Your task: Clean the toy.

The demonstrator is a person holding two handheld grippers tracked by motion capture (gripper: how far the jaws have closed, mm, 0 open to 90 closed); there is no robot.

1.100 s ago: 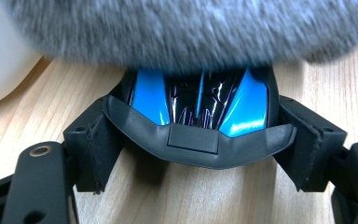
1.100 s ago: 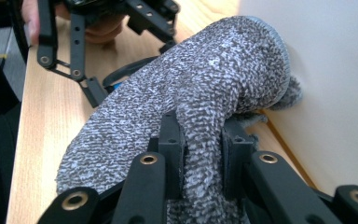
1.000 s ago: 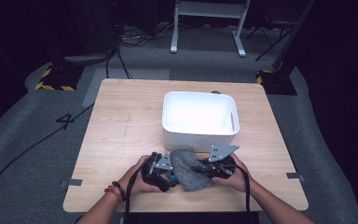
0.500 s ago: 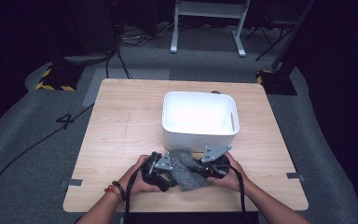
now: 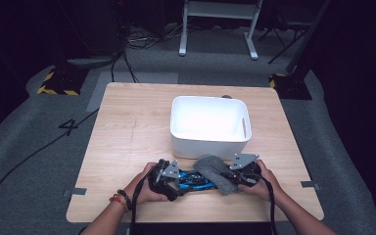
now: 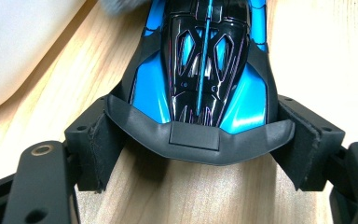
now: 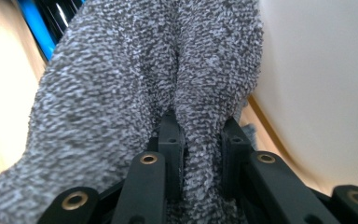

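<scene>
Left gripper [image 5: 174, 178], near the front edge of the table [image 5: 127, 127], clamped on the rear of a blue and black toy car [image 6: 205, 65]. In the left gripper view, black pads [image 6: 98, 149] pressed against both sides of the car's dark rear bumper, car lying flat on the wood and pointing away from the camera. Nose of the car tucked under a grey cloth [image 6: 121, 4] at the top edge of that view.

Right gripper [image 5: 235, 178], level with the left one and facing it, pinching a fold of the cloth [image 7: 135, 84]. In the right gripper view, jaws nearly together with a ridge of grey terry between the pads [image 7: 170, 140] (the rest of the cloth bunched up ahead and draped over the car's front). A strip of the car's blue body [image 7: 35, 28] visible past the cloth at upper left.

From the high view: car [image 5: 196, 178] lying crosswise between the two grippers, cloth [image 5: 215, 171] heaped on its right end. Left hand [image 5: 147, 183] and right hand [image 5: 264, 178] each wrapped around a gripper, forearms entering from the bottom. A bracelet [image 5: 120, 198] on the left wrist.

Just behind the cloth, a white tub [image 5: 209, 142], rounded corners, standing at the middle of the table. Beyond the table, grey floor [image 5: 39, 147] with cables.
</scene>
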